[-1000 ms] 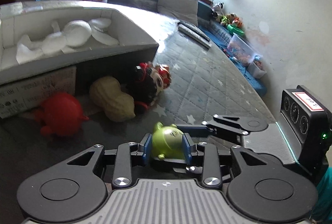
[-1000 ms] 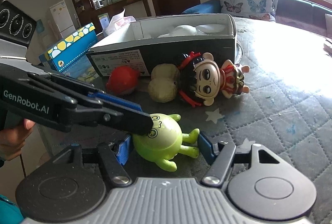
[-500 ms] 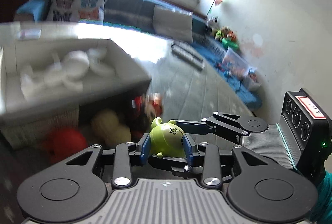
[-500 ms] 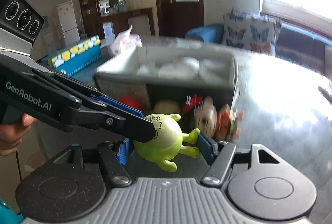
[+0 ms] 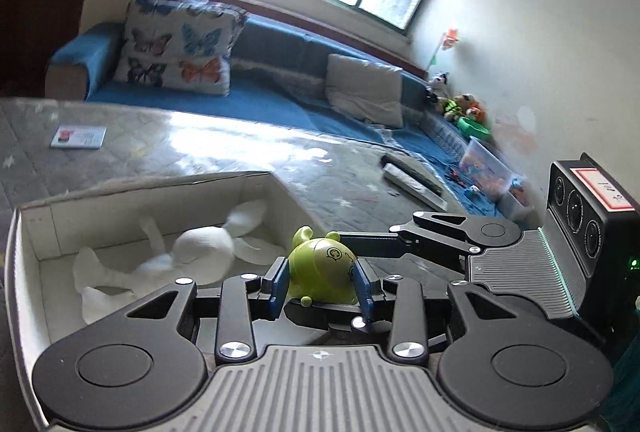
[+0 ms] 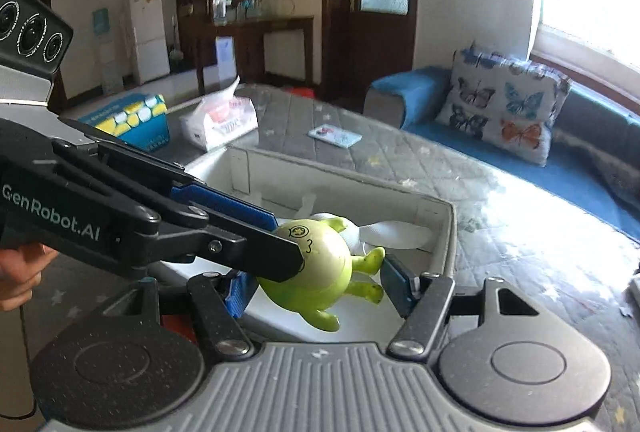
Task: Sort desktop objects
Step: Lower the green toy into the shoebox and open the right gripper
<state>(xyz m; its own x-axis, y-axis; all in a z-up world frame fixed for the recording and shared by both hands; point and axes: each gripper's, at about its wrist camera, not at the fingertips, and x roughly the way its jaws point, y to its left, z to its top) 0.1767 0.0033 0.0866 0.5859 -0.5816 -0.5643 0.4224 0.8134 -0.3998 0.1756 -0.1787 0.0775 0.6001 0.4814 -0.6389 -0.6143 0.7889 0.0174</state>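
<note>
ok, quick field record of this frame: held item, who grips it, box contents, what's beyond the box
held item: green monster toy, lifted over the box's near edge
left gripper: blue pads on the toy's sides
right gripper: around the toy, pad contact unclear
box: open cardboard, white lining
box contents: white moulded figure
beyond the box: card, tissue pack
backdrop: blue sofa, butterfly cushion

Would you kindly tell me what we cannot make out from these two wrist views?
Right wrist view: whether the right claw actually presses the green toy; a finger of the left claw crosses one contact.
Left wrist view: the near end of the box, hidden behind the left claw's body.
Both views: the print on the card, too small.
</note>
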